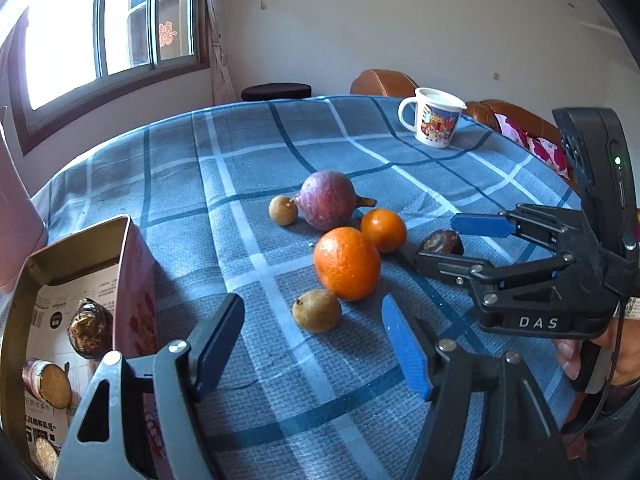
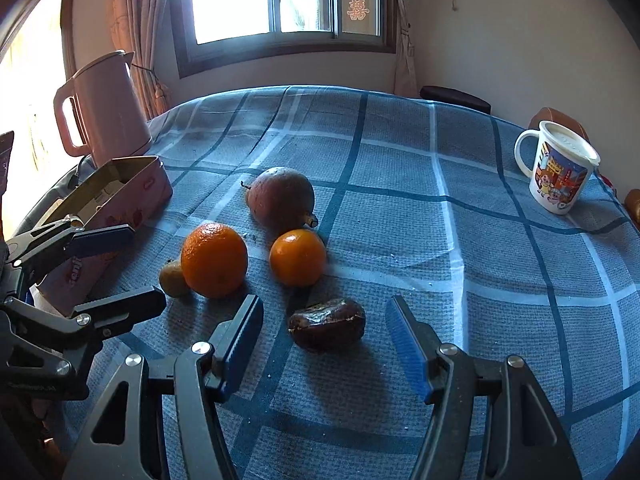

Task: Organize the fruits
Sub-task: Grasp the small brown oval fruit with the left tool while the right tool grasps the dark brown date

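Fruits lie loose on the blue checked tablecloth (image 2: 400, 216), with both grippers hovering over them, jaws apart and gripping nothing. Nearest, the right gripper (image 2: 324, 344) has a dark wrinkled fruit (image 2: 327, 329) between its open fingers, untouched. The left gripper (image 1: 312, 344) hangs just before a small brown fruit (image 1: 317, 310). Beyond sit a large orange (image 1: 346, 263), a smaller orange (image 1: 383, 230) and a purple fruit (image 1: 327, 200). Left of them, a pink box (image 1: 134, 276) holds more fruit. Farthest stands a mug (image 2: 558, 172)
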`<state>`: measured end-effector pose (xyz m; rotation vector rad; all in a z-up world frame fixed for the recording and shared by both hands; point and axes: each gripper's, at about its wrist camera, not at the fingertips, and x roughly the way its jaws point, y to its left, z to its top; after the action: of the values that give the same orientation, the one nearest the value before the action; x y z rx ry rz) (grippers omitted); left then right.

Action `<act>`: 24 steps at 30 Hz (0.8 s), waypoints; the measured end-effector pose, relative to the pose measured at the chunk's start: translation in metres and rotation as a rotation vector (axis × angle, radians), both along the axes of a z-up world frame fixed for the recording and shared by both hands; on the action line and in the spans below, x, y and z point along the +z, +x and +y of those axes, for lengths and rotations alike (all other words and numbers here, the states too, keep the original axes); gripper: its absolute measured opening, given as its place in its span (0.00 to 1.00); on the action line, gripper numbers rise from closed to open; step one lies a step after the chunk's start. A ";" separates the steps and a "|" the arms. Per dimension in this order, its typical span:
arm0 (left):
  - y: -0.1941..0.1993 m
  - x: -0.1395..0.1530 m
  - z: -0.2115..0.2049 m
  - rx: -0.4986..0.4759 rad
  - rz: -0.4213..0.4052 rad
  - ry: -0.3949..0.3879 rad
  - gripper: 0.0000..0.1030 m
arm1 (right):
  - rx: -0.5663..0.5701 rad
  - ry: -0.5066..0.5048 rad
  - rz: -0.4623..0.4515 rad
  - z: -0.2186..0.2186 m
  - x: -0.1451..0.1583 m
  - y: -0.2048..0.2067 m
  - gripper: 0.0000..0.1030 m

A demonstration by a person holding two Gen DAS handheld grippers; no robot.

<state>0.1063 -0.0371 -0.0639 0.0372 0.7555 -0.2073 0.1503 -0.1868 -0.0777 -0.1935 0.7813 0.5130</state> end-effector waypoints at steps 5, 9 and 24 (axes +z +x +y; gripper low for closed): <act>0.011 -0.010 -0.007 -0.034 0.066 0.005 0.63 | 0.008 -0.009 0.029 0.001 -0.004 0.004 0.50; 0.019 -0.016 -0.004 -0.031 0.112 -0.010 0.41 | 0.014 -0.002 0.045 0.000 -0.005 0.006 0.42; 0.010 -0.006 0.007 -0.021 0.046 -0.066 0.31 | 0.027 0.016 0.015 -0.001 0.000 0.002 0.40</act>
<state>0.1165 -0.0304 -0.0700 -0.0225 0.7939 -0.2533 0.1524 -0.1873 -0.0775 -0.1858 0.7893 0.5470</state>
